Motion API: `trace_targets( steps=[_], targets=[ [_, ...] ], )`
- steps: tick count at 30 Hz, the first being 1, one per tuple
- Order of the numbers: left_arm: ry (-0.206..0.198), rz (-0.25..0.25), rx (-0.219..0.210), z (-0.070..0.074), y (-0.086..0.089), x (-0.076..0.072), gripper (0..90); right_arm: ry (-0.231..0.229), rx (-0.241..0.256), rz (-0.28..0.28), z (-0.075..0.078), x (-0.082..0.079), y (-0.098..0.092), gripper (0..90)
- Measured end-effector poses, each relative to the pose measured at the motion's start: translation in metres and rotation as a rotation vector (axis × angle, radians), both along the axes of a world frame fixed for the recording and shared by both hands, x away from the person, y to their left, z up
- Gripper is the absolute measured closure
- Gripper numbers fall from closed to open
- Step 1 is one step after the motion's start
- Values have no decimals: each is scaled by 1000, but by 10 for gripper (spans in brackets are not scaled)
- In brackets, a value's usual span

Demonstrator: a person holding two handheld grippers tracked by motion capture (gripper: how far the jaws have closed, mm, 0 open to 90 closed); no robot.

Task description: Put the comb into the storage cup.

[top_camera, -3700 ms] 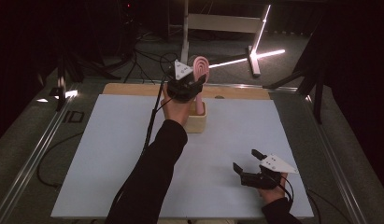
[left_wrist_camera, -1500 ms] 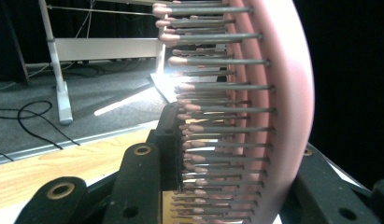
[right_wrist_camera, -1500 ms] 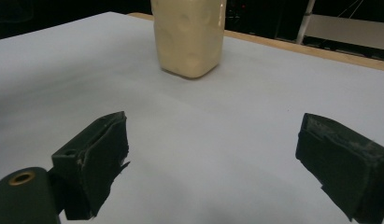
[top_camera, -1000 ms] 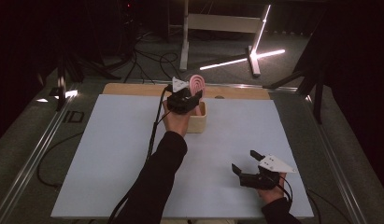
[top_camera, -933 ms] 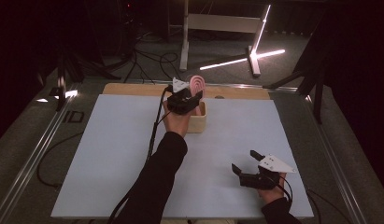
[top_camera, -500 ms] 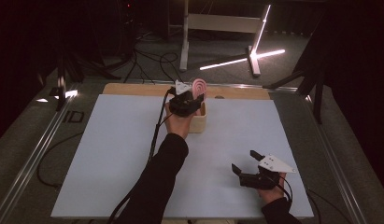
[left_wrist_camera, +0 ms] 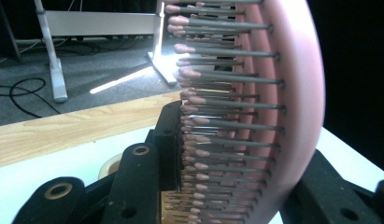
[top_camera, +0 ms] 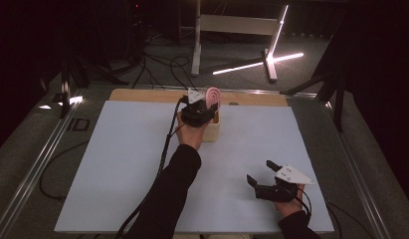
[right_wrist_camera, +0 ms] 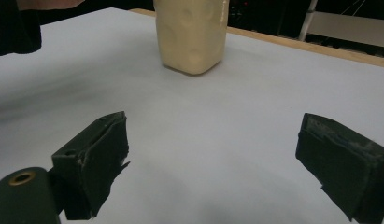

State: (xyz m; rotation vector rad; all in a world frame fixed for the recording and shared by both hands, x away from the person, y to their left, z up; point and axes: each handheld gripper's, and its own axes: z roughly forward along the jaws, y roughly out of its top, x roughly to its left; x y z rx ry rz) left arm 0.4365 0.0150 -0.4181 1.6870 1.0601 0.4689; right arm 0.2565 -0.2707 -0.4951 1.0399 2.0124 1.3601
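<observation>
Pink hairbrush (left_wrist_camera: 273, 116) sits clenched in my left tongs (top_camera: 204, 107), upright over the cream container (top_camera: 212, 130) at the worktop's (top_camera: 117, 164) far edge; my right tongs (top_camera: 264, 172) rest released, well apart

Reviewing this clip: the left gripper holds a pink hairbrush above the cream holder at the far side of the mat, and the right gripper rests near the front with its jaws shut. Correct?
Not quite. The right gripper has its jaws wide apart with nothing between them, as the right gripper view shows. The rest holds: the left gripper is clamped on the pink hairbrush above the cream holder at the far side of the mat.
</observation>
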Motion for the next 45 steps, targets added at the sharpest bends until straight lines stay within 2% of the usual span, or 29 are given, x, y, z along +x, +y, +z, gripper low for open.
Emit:
trace_targets(
  steps=[8,28,31,36,45],
  targets=[
    [16,-3,-5,-4,2,1,631,0,0,5,0,0,1,93],
    [24,-16,-2,-3,3,3,625,4,-5,5,-1,0,2,93],
    [23,-13,6,-3,4,4,624,5,-5,4,-1,0,2,93],
    [8,-3,55,-4,4,4,617,5,-6,4,-1,0,2,93],
    [0,6,81,-3,9,6,588,5,-10,8,-1,1,3,93]
  ],
)
